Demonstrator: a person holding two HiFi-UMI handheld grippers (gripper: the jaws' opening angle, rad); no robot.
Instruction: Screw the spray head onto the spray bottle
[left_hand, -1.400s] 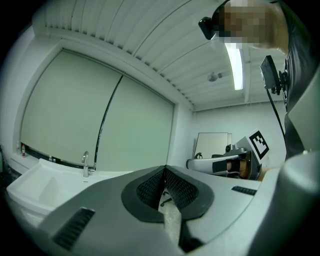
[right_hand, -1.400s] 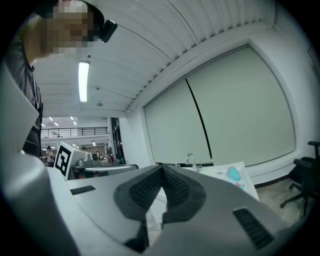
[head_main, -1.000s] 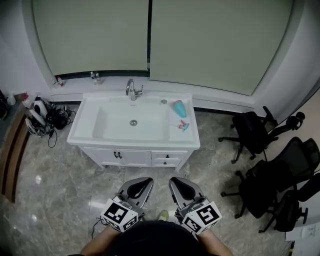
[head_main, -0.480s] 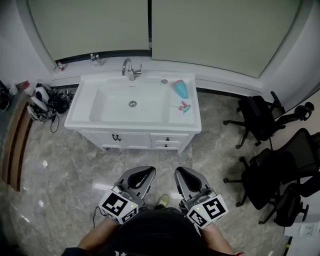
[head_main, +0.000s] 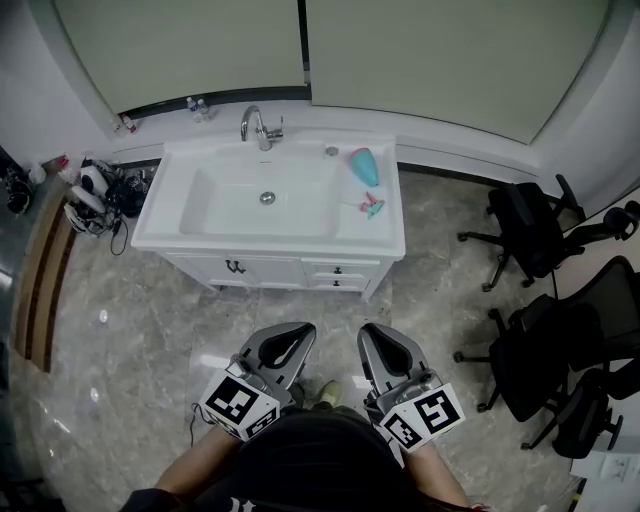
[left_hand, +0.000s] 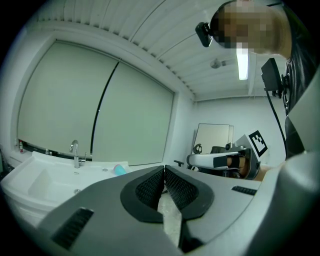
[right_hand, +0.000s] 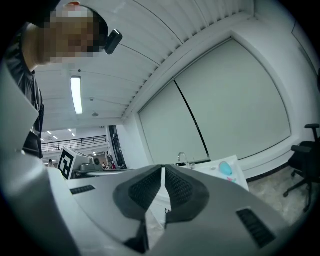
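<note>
Two hand-held grippers sit side by side close to the person's body. The left gripper (left_hand: 163, 172) has its jaws pressed together with nothing between them, and the right gripper (right_hand: 163, 172) is likewise closed and empty. Well ahead, across the floor (head_main: 130, 330), stands a white sink (head_main: 270, 240). On its right ledge a teal spray bottle (head_main: 364, 165) lies on its side, and the small pink spray head (head_main: 371, 206) lies near it, apart. Both look like light, hard, probably slippery plastic. The bottle seems best gripped round its body, the head by its collar.
</note>
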